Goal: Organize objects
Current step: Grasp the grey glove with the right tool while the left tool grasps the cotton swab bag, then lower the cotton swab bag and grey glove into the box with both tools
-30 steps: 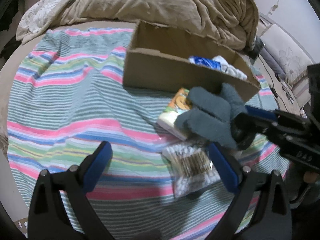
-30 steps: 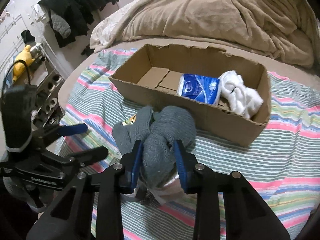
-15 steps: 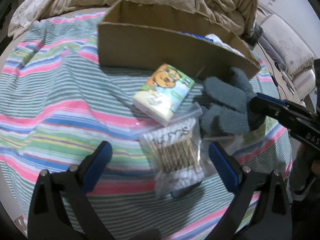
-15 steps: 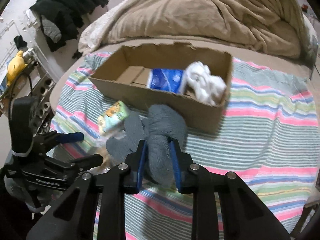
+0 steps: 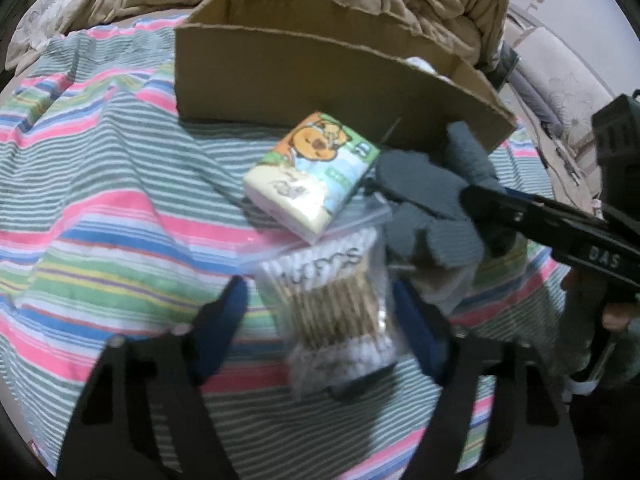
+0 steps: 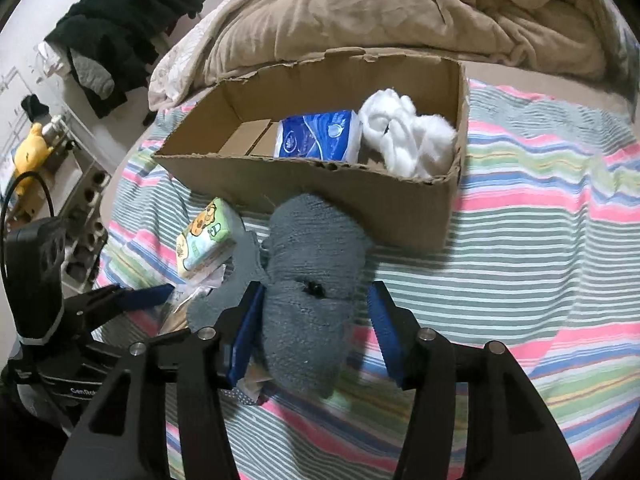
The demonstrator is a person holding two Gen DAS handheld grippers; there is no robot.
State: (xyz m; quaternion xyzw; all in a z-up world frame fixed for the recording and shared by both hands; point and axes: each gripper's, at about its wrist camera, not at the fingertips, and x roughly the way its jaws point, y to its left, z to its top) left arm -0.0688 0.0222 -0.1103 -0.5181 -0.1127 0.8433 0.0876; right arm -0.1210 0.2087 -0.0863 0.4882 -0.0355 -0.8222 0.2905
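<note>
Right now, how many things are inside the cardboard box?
2: a blue packet mid-box and a white cloth bundle at the right end of the cardboard box. The near wall may hide more.

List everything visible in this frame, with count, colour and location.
cardboard box: 1, brown, on the cloth
blue pack: 1, in box
white bundle: 1, in box, right end
cartoon tissue pack: 1, green-orange, before box
swab bag: 1, clear, beside pack
grey glove: 1 seen, before box
striped cloth: 1, multicolour, on bed
duvet: 1, beige, behind box
black clothes: pile, far left
plush toy: 1, yellow, shelf
left gripper: open, around swab bag
right gripper: open, around glove
</note>
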